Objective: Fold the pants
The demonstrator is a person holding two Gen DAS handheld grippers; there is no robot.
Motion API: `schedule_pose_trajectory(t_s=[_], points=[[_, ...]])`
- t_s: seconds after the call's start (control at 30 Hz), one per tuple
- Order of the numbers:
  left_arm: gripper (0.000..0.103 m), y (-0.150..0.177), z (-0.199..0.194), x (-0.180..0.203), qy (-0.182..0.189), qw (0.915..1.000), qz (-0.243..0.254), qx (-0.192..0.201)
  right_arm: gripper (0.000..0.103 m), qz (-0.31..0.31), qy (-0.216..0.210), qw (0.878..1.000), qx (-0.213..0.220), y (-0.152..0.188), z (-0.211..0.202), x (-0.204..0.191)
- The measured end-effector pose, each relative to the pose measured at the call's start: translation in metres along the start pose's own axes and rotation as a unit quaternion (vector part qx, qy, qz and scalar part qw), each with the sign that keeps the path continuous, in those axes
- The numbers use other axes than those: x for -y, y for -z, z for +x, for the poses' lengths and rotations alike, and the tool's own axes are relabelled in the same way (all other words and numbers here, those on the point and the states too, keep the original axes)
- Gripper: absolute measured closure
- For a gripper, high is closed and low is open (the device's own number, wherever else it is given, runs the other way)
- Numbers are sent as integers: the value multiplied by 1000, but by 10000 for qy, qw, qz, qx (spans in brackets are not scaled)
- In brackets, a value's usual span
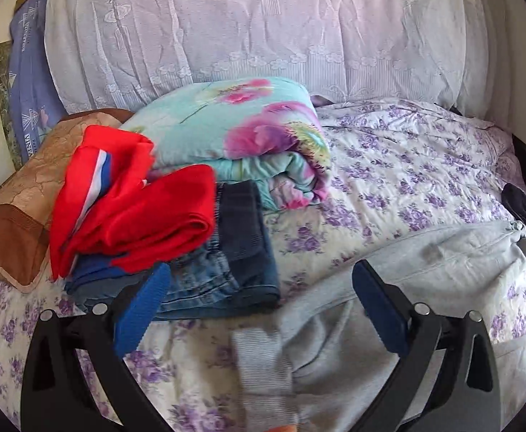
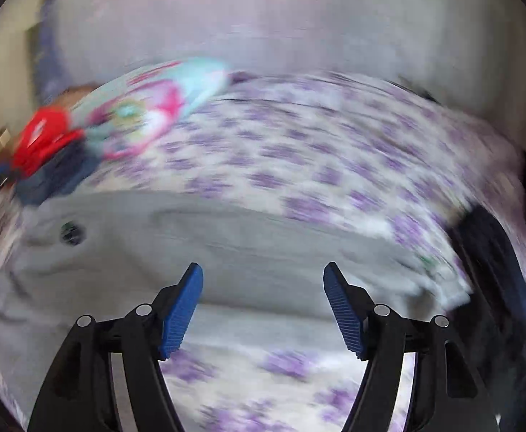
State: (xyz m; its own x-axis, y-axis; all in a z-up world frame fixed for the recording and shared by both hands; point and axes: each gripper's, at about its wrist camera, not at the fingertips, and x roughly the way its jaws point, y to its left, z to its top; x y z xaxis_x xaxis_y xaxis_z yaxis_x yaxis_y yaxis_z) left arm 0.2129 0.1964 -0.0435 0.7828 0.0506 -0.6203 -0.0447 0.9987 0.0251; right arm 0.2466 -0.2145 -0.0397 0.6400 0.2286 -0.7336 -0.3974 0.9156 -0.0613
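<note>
Bedspread [image 1: 389, 165] lies bare beyond grey pants [image 1: 425, 252] edge.

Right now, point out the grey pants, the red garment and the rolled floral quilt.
grey pants [image 1: 425, 273]: left wrist view, flat middle of the fabric.
red garment [image 1: 144, 216]: left wrist view, folded front.
floral quilt [image 1: 234, 126]: left wrist view, top surface.

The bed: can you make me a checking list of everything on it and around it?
Surface: bed sheet, white with purple flowers.
Job's things: grey pants lying on the sheet, cuff near the camera.
Clutter: red garment on jeans; rolled floral quilt; brown pillow; dark garment at the right edge.
Grippers: left gripper jaws apart; right gripper jaws apart, nothing between them.
Cables: nothing seen.
Surroundings: lace cover behind.
</note>
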Motion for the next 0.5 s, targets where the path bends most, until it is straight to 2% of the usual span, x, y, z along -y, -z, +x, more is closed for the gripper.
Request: schedule_pose_trajectory(t_s=[0.1,0.23,0.3,0.4,0.47,0.5], points=[[4,6,5,-14,115,9999,-20,-102,33,-1105,-409,9930,-88,-33,31,-62],[4,10,12,-30,271,9994,-101,-181,33,-2478,-796,9641,-534,-67,82,-136],[4,12,15,-37,342,9991,-86,-228,34,-2902,-781,9504,-803,-80,103,-160],[4,12,16,-53,331,9987,-243,-287,35,-3066,-921,9379,-1339,-98,139,-175],[4,12,18,-67,475,9967,-539,-391,46,-3354,-1086,9202,-1703,-96,158,-190],[4,12,20,-70,527,9957,-628,-432,56,-3532,-1077,9123,-1771,-95,164,-195]])
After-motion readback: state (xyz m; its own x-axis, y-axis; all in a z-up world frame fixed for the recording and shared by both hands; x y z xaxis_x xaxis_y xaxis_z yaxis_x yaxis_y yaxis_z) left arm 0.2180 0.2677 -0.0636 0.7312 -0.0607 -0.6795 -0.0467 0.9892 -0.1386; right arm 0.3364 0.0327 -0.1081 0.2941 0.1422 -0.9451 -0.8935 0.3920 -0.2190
